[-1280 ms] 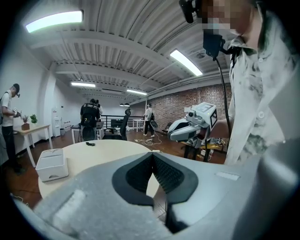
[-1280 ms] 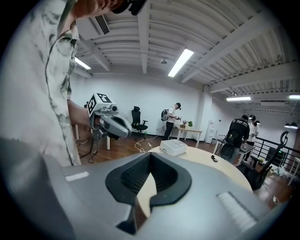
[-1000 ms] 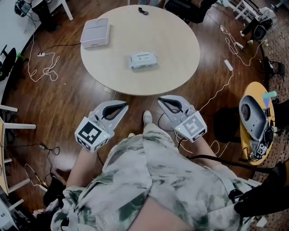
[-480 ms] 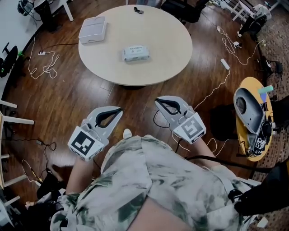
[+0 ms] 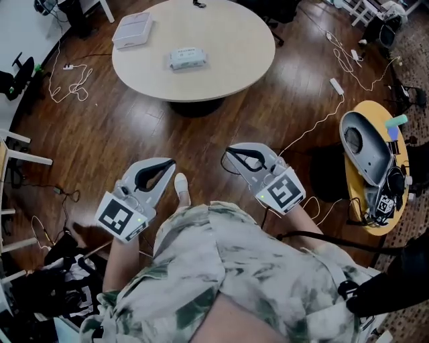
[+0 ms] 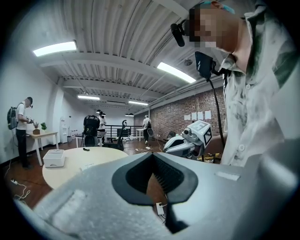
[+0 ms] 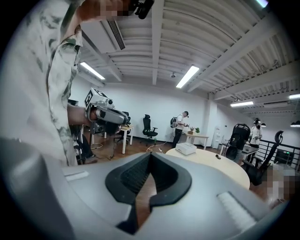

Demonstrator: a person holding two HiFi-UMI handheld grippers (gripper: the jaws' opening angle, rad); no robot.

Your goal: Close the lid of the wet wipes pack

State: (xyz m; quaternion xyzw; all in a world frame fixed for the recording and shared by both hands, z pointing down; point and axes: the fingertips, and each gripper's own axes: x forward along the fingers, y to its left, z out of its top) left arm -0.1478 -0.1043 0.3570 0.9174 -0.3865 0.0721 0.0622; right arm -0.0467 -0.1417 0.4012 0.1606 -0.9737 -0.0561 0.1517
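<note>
The wet wipes pack, a pale grey-white packet, lies flat near the middle of the round beige table at the top of the head view. Whether its lid is down cannot be made out from this distance. Both grippers hang close to my body, far short of the table and over the wooden floor. My left gripper is shut with nothing in it, and so is my right gripper. In the left gripper view the jaw tips meet with the table low beyond them. The right gripper view shows its tips touching too.
A white box sits at the table's left edge, with a small dark item at the far edge. Cables and a power strip lie on the floor. A yellow side table holds a grey device at right. People stand at desks in the background.
I have stepped back from the table, so it and the wipes pack have slid up and away in the head view. Both grippers stayed shut near my body.
</note>
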